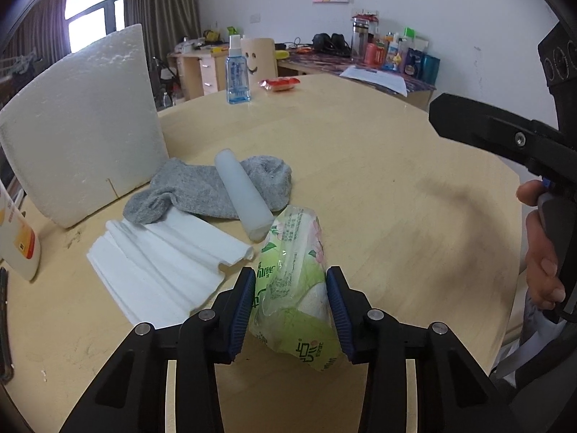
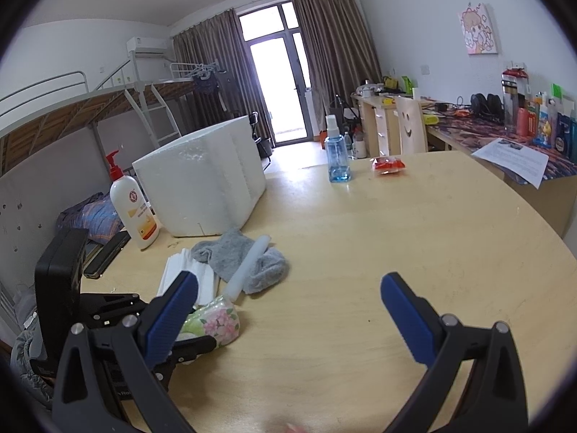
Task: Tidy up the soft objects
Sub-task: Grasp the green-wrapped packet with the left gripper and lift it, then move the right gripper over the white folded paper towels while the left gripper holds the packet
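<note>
We have the tissue pack [image 1: 292, 281] squeezed between the pads of our left claw [image 1: 291, 310], low on the desk [image 1: 396, 180] near its front edge; whether it rests on the wood or hangs just off it, we cannot tell. The wrapper is slick and the filling yields, so the pack could slide out of the pads if we lift fast or tilt. At 12 o'clock from the pack, touching or nearly so, lies the white cylinder [image 1: 243, 195] across the grey sock [image 1: 202, 187]. At 10 o'clock sits the folded white cloth [image 1: 162, 267]. Dragging the pack forward could roll the cylinder or rumple the cloth. Beyond, at 11 o'clock, stands the foam box [image 1: 83, 122]. Our right claw [image 2: 288, 319] hangs spread wide, gripping nothing, off at 3 o'clock, and could clip the left one if swung across.
</note>
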{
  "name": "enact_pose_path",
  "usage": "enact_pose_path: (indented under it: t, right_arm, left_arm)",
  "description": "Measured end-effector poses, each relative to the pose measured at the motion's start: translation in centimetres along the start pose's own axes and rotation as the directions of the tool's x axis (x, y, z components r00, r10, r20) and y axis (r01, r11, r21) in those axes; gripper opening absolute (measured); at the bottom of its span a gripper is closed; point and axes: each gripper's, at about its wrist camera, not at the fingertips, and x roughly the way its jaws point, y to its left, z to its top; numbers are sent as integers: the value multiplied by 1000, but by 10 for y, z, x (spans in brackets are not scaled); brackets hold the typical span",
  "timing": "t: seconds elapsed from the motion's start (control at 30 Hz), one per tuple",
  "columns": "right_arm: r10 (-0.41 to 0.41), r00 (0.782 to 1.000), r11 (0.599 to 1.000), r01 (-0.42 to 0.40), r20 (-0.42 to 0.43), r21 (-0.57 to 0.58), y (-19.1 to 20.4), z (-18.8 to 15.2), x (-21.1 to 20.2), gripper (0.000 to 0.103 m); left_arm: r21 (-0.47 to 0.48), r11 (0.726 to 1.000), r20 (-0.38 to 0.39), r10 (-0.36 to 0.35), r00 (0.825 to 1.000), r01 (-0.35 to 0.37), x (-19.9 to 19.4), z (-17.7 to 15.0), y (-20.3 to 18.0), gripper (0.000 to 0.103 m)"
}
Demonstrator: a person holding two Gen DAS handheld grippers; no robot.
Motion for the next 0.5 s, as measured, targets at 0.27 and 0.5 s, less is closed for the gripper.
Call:
enact_pose_path:
  t: [0.27,0.5]
  right_arm:
    - [-3,1000,1000,3,1,19,-5,0,-2,103]
    - [-10,1000,1000,9,9,11,-3,0,-7,102]
  left_arm:
    - [15,1000,-2,4,1000,-4,2,2,-3,26]
    - [6,1000,42,-9,999,8,-12,2,-2,25]
